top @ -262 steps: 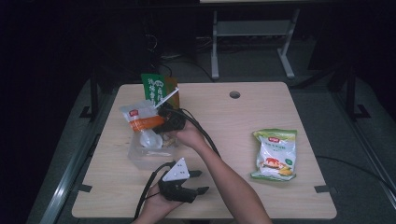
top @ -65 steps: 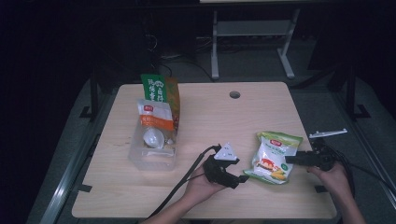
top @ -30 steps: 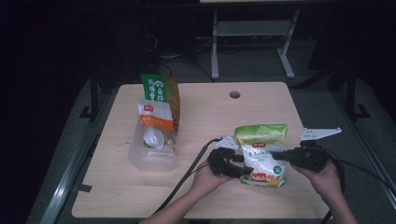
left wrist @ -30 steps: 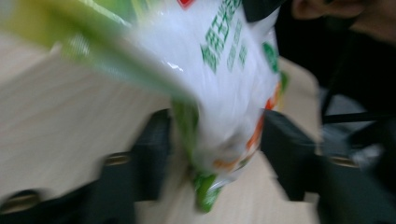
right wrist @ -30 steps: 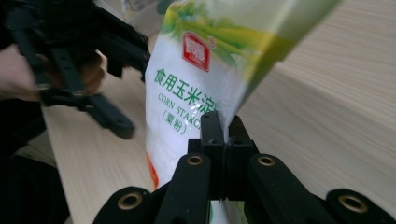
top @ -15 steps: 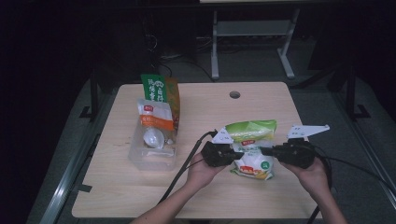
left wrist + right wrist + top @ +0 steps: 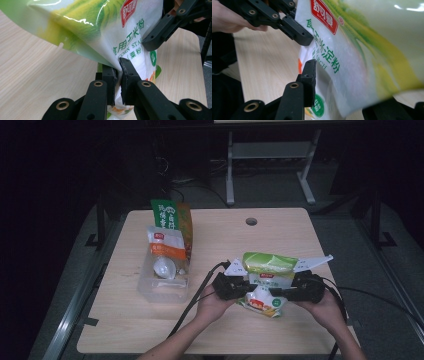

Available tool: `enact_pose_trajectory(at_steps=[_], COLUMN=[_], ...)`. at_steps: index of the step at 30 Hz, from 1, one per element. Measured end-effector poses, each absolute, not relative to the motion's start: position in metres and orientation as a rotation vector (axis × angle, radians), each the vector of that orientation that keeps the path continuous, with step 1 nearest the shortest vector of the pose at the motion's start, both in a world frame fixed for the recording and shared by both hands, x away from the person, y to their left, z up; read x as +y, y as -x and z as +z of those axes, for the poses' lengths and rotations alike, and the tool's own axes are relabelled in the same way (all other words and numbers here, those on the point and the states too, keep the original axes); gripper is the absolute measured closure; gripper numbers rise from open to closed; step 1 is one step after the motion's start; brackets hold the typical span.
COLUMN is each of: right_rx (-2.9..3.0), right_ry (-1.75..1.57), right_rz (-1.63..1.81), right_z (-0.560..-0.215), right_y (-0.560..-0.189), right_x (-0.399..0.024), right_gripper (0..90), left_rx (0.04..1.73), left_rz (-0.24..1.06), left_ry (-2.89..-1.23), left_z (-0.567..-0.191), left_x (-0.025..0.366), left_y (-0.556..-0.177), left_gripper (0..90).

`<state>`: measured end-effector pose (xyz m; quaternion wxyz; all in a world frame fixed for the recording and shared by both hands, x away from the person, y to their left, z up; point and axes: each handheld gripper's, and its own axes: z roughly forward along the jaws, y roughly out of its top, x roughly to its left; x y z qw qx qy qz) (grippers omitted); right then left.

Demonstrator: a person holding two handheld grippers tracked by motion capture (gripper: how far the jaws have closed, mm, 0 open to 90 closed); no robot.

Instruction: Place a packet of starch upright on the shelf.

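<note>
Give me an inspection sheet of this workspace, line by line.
Surface: light wooden table, round hole near far edge.
Job's things: corn starch bag held above the table between both grippers.
Clutter: clear bin at left with two packets standing in it.
Grippers: left gripper pinched on the bag's edge; right gripper has just been opening, bag between its jaws.
Cables: black cable trails from the left gripper toward the near edge.
Surroundings: dark room, metal frame behind the table.

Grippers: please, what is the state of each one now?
Left gripper: shut on the corn starch bag.
Right gripper: jaws just opening, bag between them, not pressed.
</note>
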<state>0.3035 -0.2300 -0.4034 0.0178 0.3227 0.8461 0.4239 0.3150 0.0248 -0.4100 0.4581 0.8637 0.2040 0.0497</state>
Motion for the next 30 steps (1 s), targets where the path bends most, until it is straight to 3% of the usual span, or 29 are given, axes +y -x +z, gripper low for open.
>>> enact_pose_trajectory(at_steps=[7, 12, 30], right_rx=[2.63, 2.61, 2.55], right_ry=[-0.984, -0.964, -0.968], right_rz=[1.254, 1.234, 1.268], right_z=[-0.402, -0.4, -0.384], right_y=[-0.302, -0.297, -0.292], right_x=[-0.225, -0.223, -0.214], right_gripper=[81.2, 84.2, 88.4], left_rx=[0.514, 0.498, 0.505], left_rz=[0.107, 0.129, 0.171], left_ry=[-2.114, -2.133, -2.128], left_z=[-0.411, -0.409, -0.412], left_x=[0.029, 0.033, 0.082], left_y=[-0.315, -0.309, -0.279], left_gripper=[77.4, 67.7, 50.7])
